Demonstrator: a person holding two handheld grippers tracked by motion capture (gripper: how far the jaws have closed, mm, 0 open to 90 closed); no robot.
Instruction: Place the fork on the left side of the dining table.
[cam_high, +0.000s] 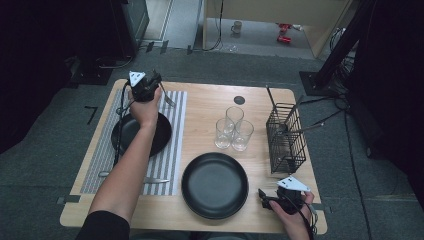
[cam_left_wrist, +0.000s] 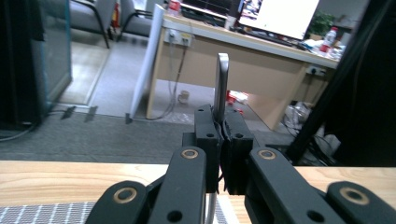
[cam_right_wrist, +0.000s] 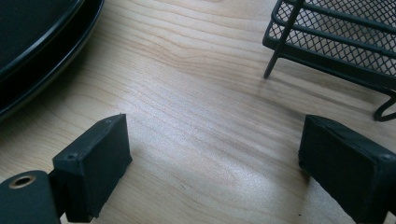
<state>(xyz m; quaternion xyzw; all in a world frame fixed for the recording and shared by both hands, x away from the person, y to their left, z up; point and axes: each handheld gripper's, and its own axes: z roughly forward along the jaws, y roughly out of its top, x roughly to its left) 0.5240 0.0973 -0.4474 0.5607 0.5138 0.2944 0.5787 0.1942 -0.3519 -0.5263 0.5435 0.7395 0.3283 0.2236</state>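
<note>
Item: fork (cam_high: 167, 98), upper left of the high view, over the striped placemat (cam_high: 175, 150) beyond the small black plate (cam_high: 162, 135).

Left tongs (cam_high: 161, 86): clamped on the fork handle (cam_left_wrist: 221, 88).

Right tongs (cam_right_wrist: 215, 154): wide apart, nothing between them, low over the tabletop (cam_right_wrist: 196, 93) near the wire basket (cam_right_wrist: 336, 42).

Risk: the thin grip lets the fork pivot or slip, clattering onto the plate or landing crooked.
</note>
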